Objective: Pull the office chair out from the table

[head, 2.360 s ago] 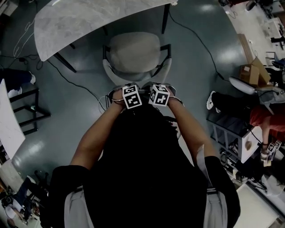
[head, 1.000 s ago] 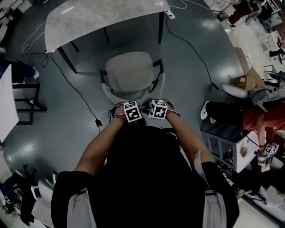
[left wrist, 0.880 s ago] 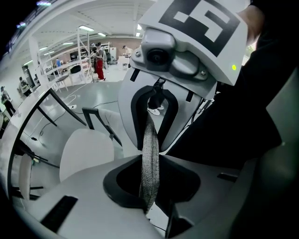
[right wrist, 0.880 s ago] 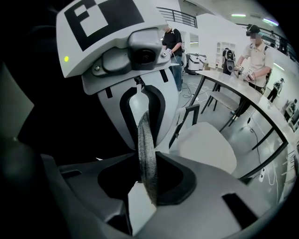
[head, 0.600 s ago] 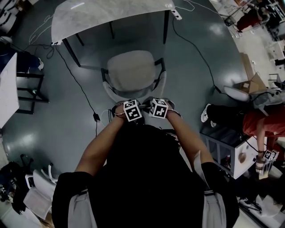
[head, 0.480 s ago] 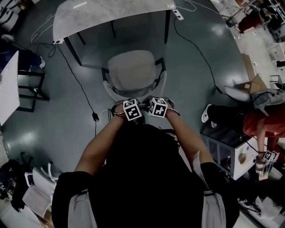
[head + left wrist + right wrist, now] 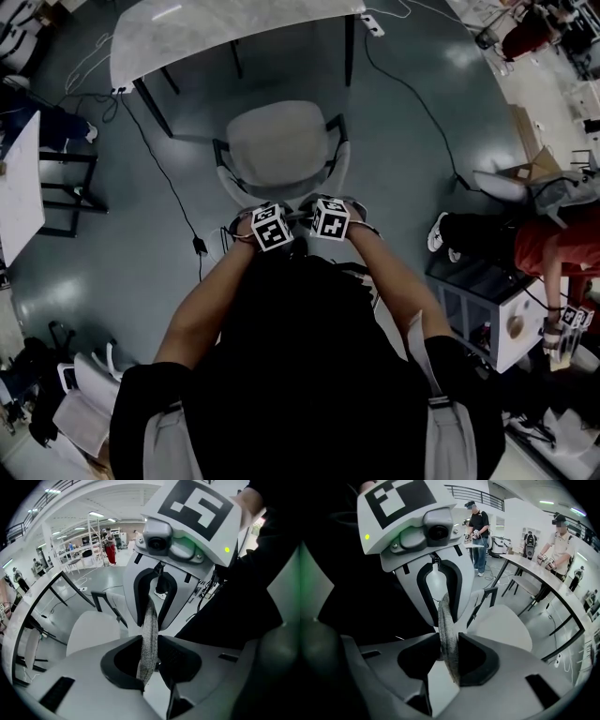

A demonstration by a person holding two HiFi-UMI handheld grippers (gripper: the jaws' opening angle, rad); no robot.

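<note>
- The pale grey office chair (image 7: 279, 141) with black arm frames stands on the dark glossy floor (image 7: 422, 197). Its seat is wholly clear of the white marble-look counter (image 7: 216, 33), and bare floor shows between the two. We judge the pull itself to be as good as done.
- The left gripper (image 7: 150, 660) has its fingers closed lightly on the thin grey mesh top edge of the backrest (image 7: 149, 620), which runs upright through the gap.
- The right gripper (image 7: 449, 658) sits just beside it on the same edge. Its fingers have just been opening, with the mesh rim between them and, as far as we can tell, touching the pads.
- So the step in hand looks like the release. We would part both pairs of fingers evenly, so that neither side tugs the backrest round.
- Once the pads are off, we would draw the grippers back along their own line rather than sideways, since the mesh could catch on a finger.
- We would check that the chair does not roll before moving away.
- A black cable (image 7: 169, 183) lies on the floor near the chair's left side. If we pull any further, we should steer the base clear of it.
</note>
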